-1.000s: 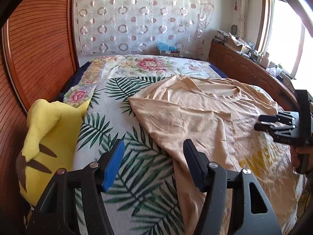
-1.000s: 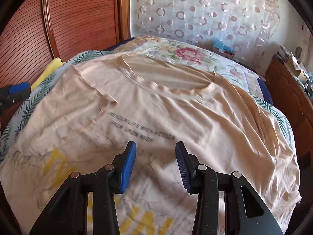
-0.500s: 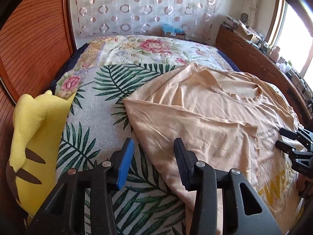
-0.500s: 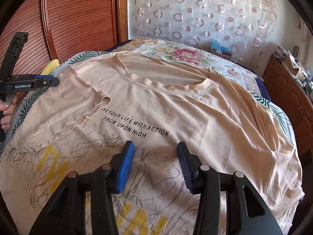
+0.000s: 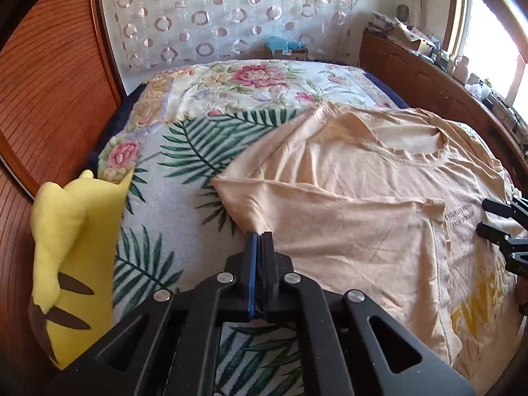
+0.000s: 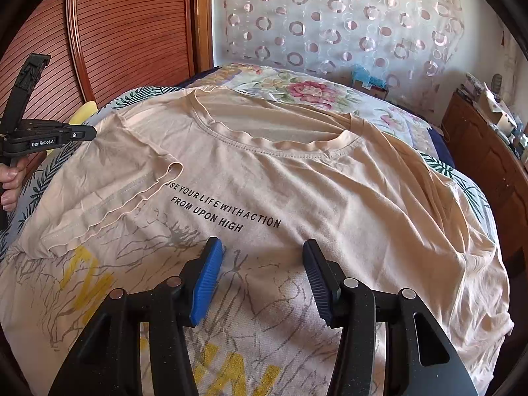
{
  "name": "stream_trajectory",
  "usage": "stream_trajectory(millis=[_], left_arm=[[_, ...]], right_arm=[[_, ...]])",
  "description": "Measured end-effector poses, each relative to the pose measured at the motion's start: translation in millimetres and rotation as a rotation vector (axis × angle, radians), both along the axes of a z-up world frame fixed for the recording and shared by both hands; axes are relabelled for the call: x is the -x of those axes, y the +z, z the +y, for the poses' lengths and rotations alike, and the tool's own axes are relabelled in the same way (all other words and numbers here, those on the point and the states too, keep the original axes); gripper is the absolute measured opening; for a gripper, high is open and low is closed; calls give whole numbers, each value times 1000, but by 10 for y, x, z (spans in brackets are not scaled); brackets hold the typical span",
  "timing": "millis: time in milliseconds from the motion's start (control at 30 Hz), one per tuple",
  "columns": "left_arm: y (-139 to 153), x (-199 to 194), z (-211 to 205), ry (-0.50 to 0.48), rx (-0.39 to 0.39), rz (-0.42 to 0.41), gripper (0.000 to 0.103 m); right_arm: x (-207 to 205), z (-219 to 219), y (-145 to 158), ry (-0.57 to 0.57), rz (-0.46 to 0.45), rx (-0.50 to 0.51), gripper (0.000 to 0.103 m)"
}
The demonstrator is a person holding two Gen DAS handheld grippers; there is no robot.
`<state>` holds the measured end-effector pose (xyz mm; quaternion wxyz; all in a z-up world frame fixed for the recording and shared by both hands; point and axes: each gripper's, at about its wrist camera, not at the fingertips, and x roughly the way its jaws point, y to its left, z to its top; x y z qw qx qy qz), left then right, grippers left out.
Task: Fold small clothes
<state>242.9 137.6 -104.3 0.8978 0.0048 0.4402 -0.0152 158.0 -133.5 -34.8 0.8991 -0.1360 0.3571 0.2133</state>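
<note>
A peach T-shirt [image 5: 363, 198] with black lettering and a yellow print lies face up on the bed, one sleeve folded in over its chest [image 6: 109, 178]. My left gripper [image 5: 259, 236] is shut on the folded side edge of the shirt, and the cloth bunches into its tips. From the right wrist view the left gripper [image 6: 92, 133] shows at the shirt's left edge. My right gripper [image 6: 260, 254] hovers over the printed front just below the lettering. Its jaws are opening, with nothing pinched and only flat cloth beneath. It also shows from the left wrist view [image 5: 482, 215].
A yellow plush toy [image 5: 66, 231] lies at the bed's left edge against a ribbed wooden panel [image 5: 49, 82]. The leaf and flower bedspread [image 5: 184, 165] shows beyond the shirt. A wooden cabinet [image 5: 429, 79] with clutter runs along the right. A hand [image 6: 10, 181] holds the left tool.
My left gripper has moved in to the shirt's folded side edge and closed on it. The right gripper stayed in place and its jaws have widened a little.
</note>
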Motion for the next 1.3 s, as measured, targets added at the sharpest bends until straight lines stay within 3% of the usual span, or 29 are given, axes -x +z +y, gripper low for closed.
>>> stream_trajectory(millis=[367,467,567,600,700,733,1100,1300], left_arm=[[167,-41,376,89,-11,-52,3],[238,19,406,85,46,-67,3],[335,149,310,45,40,-104,3],[361,194,265,25,44,-111,6],[381,351,124,-27,74,-118,40],[368,407,68,-49,87,-119,44],[81,580,-493,-172,44,-25,52],[-68,565,-548,-185,2,12,57]], right_arm=[[3,-1,0,-2,-3,3,53],[1,-2,1,-2,-3,3,53],[1,-1,1,-3,-3,3,54],[1,-1,1,-4,-3,3,54],[1,-2,0,-5,-4,4,54],[2,-2,-1,-5,-4,4,54],[1,-4,1,-7,-5,4,54],[2,-5,1,-9,-6,4,54]])
